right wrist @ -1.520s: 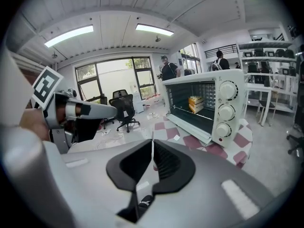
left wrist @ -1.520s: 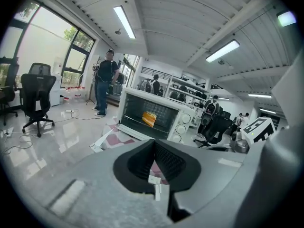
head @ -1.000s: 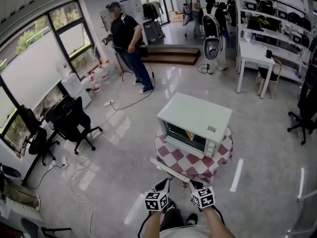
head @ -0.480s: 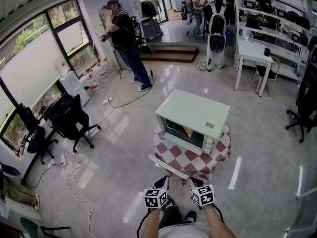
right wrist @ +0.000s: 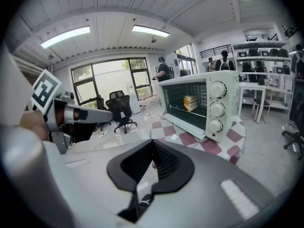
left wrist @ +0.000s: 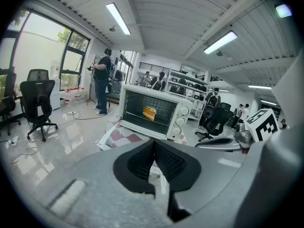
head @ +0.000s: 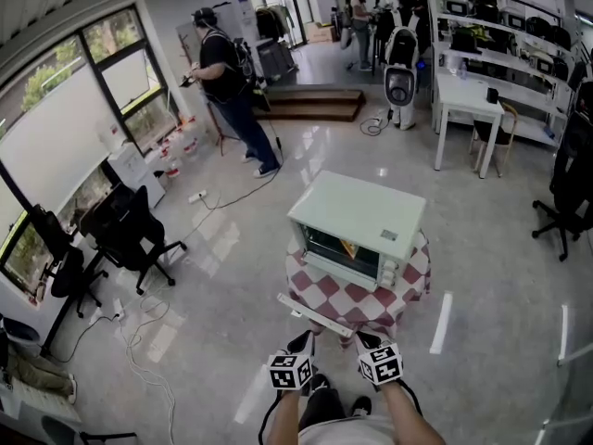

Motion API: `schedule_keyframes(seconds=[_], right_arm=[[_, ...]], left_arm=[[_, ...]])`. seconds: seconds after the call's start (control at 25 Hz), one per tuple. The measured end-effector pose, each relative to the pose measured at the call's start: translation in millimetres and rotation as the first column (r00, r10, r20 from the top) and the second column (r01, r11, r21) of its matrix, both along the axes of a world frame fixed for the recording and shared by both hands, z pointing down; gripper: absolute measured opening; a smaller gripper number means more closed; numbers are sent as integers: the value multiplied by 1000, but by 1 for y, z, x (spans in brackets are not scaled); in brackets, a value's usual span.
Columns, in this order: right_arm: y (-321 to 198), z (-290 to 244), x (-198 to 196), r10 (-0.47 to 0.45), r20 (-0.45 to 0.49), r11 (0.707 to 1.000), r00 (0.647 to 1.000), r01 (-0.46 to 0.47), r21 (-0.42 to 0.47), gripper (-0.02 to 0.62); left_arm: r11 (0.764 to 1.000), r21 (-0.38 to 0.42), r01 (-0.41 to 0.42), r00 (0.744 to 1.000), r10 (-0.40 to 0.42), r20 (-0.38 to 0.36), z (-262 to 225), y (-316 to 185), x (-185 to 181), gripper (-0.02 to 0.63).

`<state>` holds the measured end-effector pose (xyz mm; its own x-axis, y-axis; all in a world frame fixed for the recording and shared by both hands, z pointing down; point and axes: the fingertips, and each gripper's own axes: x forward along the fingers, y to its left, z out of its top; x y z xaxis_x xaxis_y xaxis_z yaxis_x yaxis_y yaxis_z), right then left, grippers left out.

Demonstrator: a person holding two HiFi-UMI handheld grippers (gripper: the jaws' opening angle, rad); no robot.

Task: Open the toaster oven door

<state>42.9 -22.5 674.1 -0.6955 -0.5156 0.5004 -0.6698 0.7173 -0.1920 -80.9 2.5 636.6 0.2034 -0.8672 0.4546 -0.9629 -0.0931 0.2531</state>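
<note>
**Spotter:** Head view first. Where are we?

**Me:** The toaster oven (head: 357, 221) sits on the checked table (head: 357, 302), ahead of my left gripper (head: 303, 344) and right gripper (head: 366, 344). Its front faces me, turned slightly to my left, with the long axis crosswise. The door (head: 315, 315) lies dropped flat towards me, so I judge the opening done.

**Spotter:** Left gripper view?

**Me:** Fingers (left wrist: 168, 163) together, nothing between them, cavity bare ahead.

**Spotter:** Right gripper view?

**Me:** Fingers (right wrist: 166, 163) together, empty. Next I'd just stay clear of the door's edge.
</note>
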Motion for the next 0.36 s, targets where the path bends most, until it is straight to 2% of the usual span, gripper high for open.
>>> schedule_keyframes(seconds=[0.36], right_arm=[[1, -3, -12, -13, 7, 1000, 1000, 13, 13, 2]], left_arm=[[1000, 9, -3, 1000, 3, 11, -2, 2, -9, -2]])
